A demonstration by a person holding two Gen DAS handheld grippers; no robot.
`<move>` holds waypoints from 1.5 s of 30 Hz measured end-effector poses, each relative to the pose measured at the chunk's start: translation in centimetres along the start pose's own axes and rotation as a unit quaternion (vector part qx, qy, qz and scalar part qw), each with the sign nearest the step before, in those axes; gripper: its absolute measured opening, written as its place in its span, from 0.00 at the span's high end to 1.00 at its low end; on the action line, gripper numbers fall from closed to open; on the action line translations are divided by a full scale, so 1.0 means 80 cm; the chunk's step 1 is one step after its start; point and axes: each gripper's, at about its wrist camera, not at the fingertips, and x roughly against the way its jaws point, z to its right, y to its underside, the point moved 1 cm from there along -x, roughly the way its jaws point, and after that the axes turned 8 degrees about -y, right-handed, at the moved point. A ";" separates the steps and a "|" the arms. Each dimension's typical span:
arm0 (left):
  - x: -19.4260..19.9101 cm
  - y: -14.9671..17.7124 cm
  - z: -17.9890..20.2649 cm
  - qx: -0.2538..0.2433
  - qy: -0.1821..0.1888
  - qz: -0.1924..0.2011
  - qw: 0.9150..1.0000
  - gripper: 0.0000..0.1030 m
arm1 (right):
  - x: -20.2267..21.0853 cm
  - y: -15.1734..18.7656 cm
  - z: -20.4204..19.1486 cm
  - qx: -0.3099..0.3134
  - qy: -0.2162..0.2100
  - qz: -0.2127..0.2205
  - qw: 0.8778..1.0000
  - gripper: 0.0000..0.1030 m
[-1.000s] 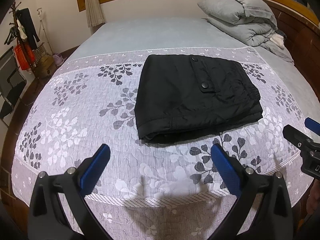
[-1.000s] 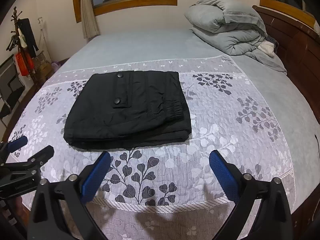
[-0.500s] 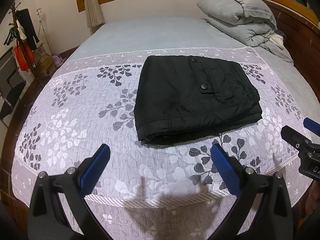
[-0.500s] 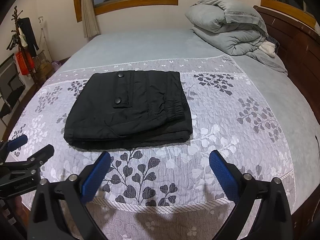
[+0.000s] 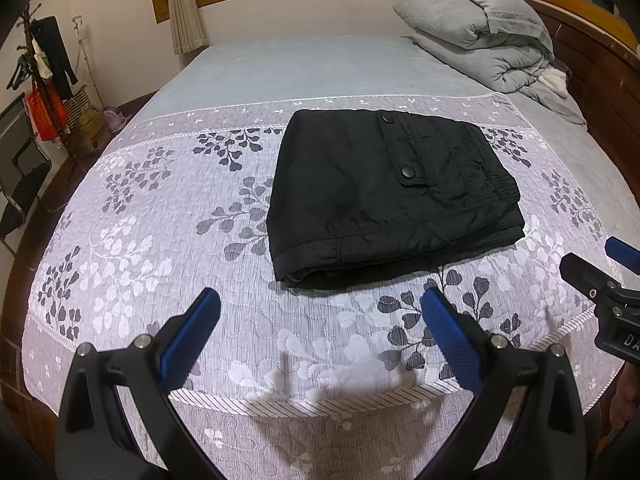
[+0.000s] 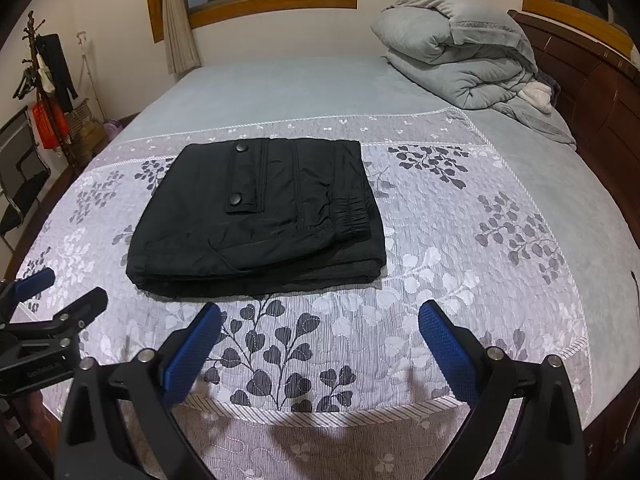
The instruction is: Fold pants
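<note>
The black pants [image 5: 384, 192] lie folded into a compact rectangle on the floral bedspread [image 5: 160, 240], pocket flap with two snaps facing up; they also show in the right wrist view [image 6: 264, 216]. My left gripper [image 5: 320, 304] is open and empty, held above the bed's near edge, short of the pants. My right gripper [image 6: 320, 312] is open and empty, also short of the pants. The right gripper shows at the right edge of the left wrist view [image 5: 600, 280]. The left gripper shows at the left edge of the right wrist view [image 6: 48, 304].
A folded grey duvet [image 5: 480, 36] lies at the head of the bed by the wooden headboard [image 5: 600, 68]. A coat rack [image 5: 44, 72] and a chair [image 5: 20, 168] stand left of the bed. The bedspread's near edge [image 5: 320, 404] hangs over the bed side.
Both grippers have shifted very slightly; the pants lie unchanged and both grippers stay open.
</note>
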 end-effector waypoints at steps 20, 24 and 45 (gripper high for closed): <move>-0.002 0.002 -0.001 0.002 0.005 0.000 1.000 0.03 | -0.005 0.001 0.002 0.000 0.001 -0.007 1.000 0.04; -0.002 0.002 0.000 0.002 0.005 -0.001 1.000 0.03 | -0.005 0.001 0.001 0.000 0.001 -0.007 1.000 0.04; -0.010 0.003 0.000 0.021 0.017 -0.013 1.000 0.03 | -0.010 0.004 0.004 -0.002 0.000 -0.011 1.000 0.04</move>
